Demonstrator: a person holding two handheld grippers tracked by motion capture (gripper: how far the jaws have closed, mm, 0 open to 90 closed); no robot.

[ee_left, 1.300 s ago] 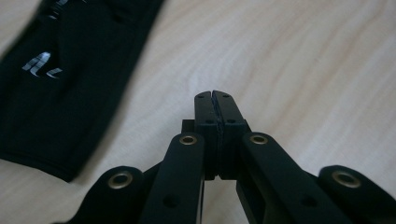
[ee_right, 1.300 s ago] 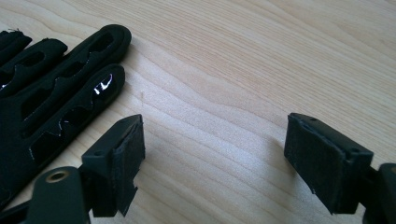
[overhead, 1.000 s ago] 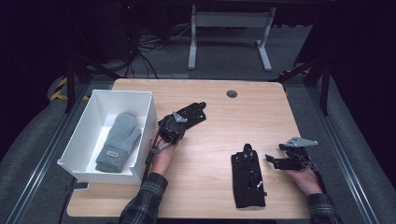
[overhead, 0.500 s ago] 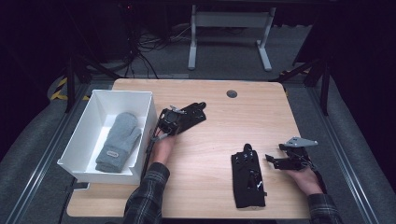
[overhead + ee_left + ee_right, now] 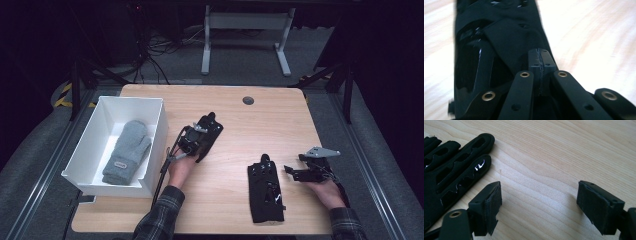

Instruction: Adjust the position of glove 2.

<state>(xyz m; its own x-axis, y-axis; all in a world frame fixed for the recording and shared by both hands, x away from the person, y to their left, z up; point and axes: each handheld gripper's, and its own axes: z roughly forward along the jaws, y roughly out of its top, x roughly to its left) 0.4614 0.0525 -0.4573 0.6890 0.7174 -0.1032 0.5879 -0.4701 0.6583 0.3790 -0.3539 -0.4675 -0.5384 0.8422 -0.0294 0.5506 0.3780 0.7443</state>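
Since the earlier frames the left gripper (image 5: 196, 142) has carried its black glove (image 5: 207, 131) slightly up and toward the box, while the right gripper (image 5: 300, 172) has stayed put at the table's right edge. Largest is the pale wooden table (image 5: 235, 117), its grain straight and its corners rounded. On its left side stands a white box (image 5: 158, 131), square-walled and open-topped, with a soft grey knitted mitten (image 5: 127, 151) lying flat inside. Right of centre a second black glove (image 5: 265, 189) lies flat on the wood, fingers pointing away from the person, its back cut with oblong slots and glossy patches. The left gripper view is blurred, but the jaws appear pressed together on a fold of the carried glove's matte fabric (image 5: 506, 37). In the right gripper view the two square, padded jaws stand wide apart over bare wood, just beside the slotted fingers (image 5: 456, 167).
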